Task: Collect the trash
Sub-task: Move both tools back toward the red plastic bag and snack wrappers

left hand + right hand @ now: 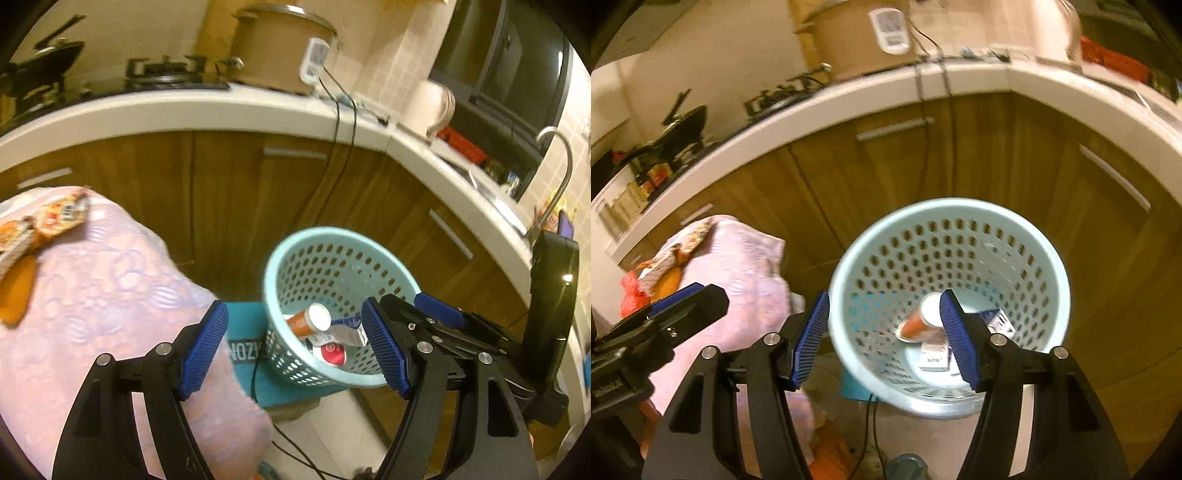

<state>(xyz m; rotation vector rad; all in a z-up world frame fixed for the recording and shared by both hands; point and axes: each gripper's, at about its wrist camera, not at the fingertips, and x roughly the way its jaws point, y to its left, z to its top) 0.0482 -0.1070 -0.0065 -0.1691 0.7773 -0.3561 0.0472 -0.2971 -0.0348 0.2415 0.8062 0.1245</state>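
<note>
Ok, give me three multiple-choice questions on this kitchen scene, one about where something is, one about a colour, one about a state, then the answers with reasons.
1. Where is the orange bottle with the white cap?
A. on the counter
B. inside the perforated basket
C. on the pink cloth

2. What colour is the basket?
A. light blue
B. red
C. black

3. How do the two grippers stand?
A. both shut on trash
B. left shut, right open
C. both open and holding nothing

Answers:
1. B: the orange bottle lies at the bottom of the perforated basket among small cartons.
2. A: its rim and wall show light blue in both wrist views.
3. C: the left gripper and the right gripper each show a wide gap between the blue pads, with nothing between them.
</note>
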